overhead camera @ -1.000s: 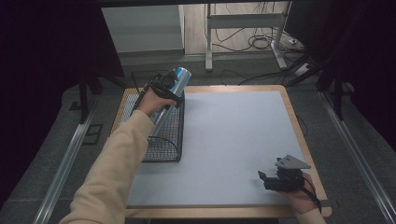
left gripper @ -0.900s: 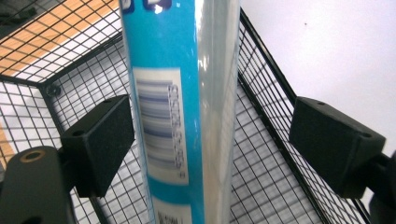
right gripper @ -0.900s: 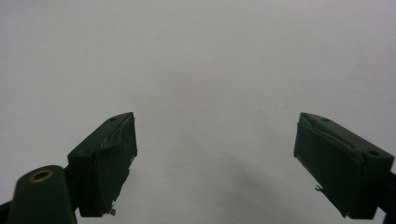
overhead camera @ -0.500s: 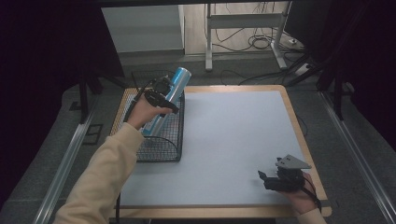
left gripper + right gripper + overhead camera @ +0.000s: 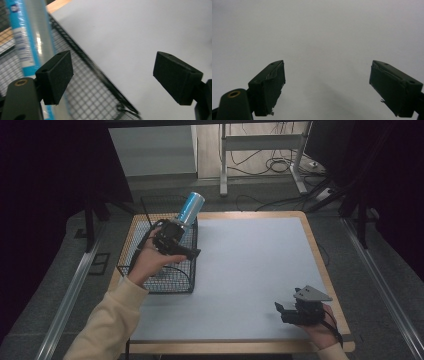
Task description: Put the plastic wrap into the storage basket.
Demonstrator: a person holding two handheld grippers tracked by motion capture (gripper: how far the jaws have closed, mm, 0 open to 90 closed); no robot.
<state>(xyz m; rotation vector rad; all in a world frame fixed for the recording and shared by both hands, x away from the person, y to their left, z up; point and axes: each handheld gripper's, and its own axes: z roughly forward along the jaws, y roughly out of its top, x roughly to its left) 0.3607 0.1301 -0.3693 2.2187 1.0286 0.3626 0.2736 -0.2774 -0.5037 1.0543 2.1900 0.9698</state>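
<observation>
Nearest the person, the right gripper (image 5: 289, 312) rests low at the near right corner of the pale grey worktop (image 5: 250, 270). Its black fingers (image 5: 268, 87) are spread wide with nothing between them, probably parked there out of the way. Farther off on the left, the left gripper (image 5: 181, 251) hangs over the right rim of the black wire-mesh basket (image 5: 150, 280), which sits on the worktop's left edge. Its fingers (image 5: 56, 75) stand well apart and grip nothing, though they have just been closing a little. In the left gripper view they frame only mesh and bare worktop. Beyond them, the shiny blue and silver cylindrical can (image 5: 189, 209) stands tilted in the basket's far right corner. It leans against the wire wall, its top poking above the rim, clear of both grippers. It looks put away.
</observation>
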